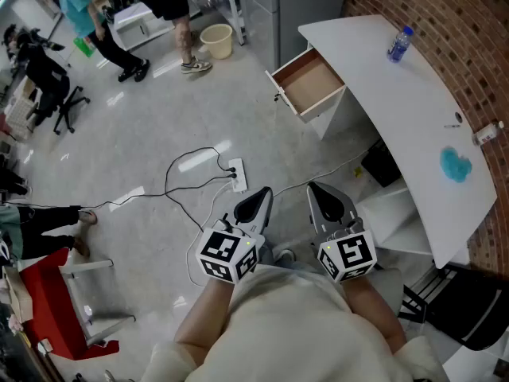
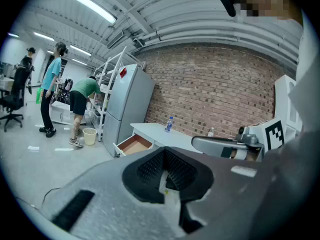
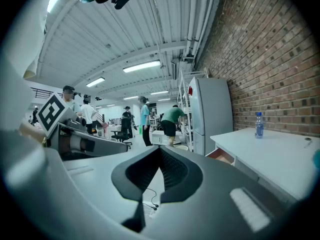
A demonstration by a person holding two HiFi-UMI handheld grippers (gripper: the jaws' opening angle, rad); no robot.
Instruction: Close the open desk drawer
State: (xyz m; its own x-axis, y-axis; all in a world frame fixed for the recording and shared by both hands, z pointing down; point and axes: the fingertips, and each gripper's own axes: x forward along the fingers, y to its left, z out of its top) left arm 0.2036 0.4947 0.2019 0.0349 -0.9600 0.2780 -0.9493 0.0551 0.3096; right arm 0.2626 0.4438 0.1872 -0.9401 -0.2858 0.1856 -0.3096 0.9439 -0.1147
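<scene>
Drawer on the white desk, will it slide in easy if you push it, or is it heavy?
The drawer looks empty inside, so it is probably light and should slide easily. It looks like a stiff box, so it likely won't bend. Pushed at one corner of its front, it might skew and stick; the middle seems safer.

Right gripper shut, with a white desk along its right side

The grey right gripper (image 3: 161,153) has its jaws pressed together with nothing between them. To the right runs a white desk (image 3: 272,156). Its wood-lined open drawer (image 3: 223,156) juts out at the far end, and a clear plastic bottle with a blue cap (image 3: 258,124) stands upright on top, near the red brick wall (image 3: 270,59). Just beyond the desk is a tall grey refrigerator (image 3: 212,111). The left gripper (image 3: 117,145) shows at the left, and a person in a green shirt (image 3: 173,116) bends over far off.
</scene>
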